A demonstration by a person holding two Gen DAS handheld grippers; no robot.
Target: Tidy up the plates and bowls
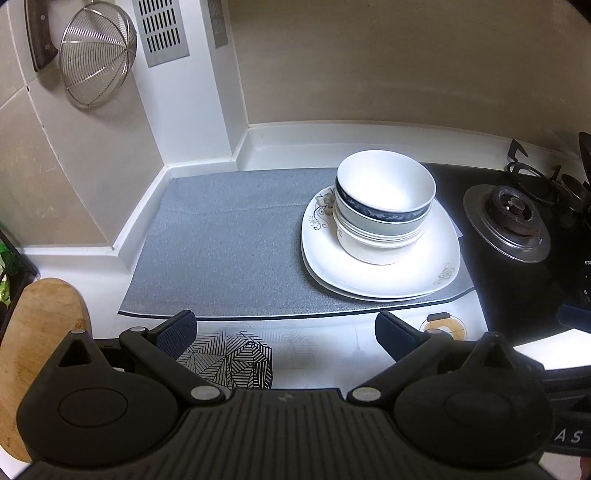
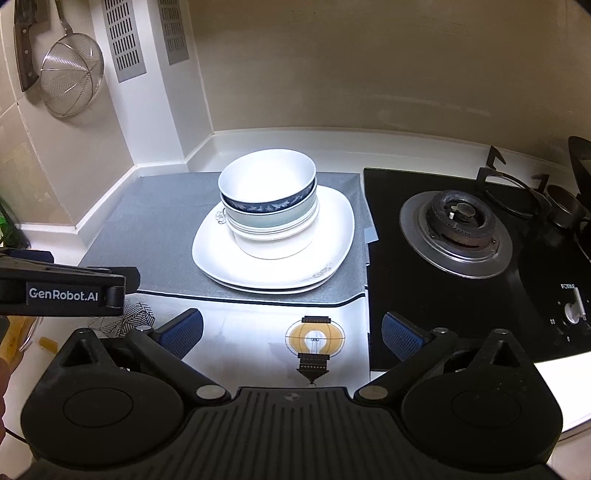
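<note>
Several nested bowls (image 1: 384, 206) stand upright in one stack on stacked white square plates (image 1: 436, 269), which lie on a grey mat (image 1: 229, 251). The top bowl has a dark blue patterned band. The same bowl stack (image 2: 269, 206) and plates (image 2: 332, 236) show in the right wrist view. My left gripper (image 1: 284, 330) is open and empty, held back from the plates over the mat's front edge. My right gripper (image 2: 291, 328) is open and empty, in front of the plates. The left gripper's body (image 2: 62, 291) shows at the left of the right wrist view.
A black gas hob with a burner (image 2: 458, 229) lies right of the mat. A wire strainer (image 1: 96, 59) and a cleaver (image 1: 40, 33) hang on the left wall. A wooden board (image 1: 37, 332) leans at the near left. A white backsplash rims the counter.
</note>
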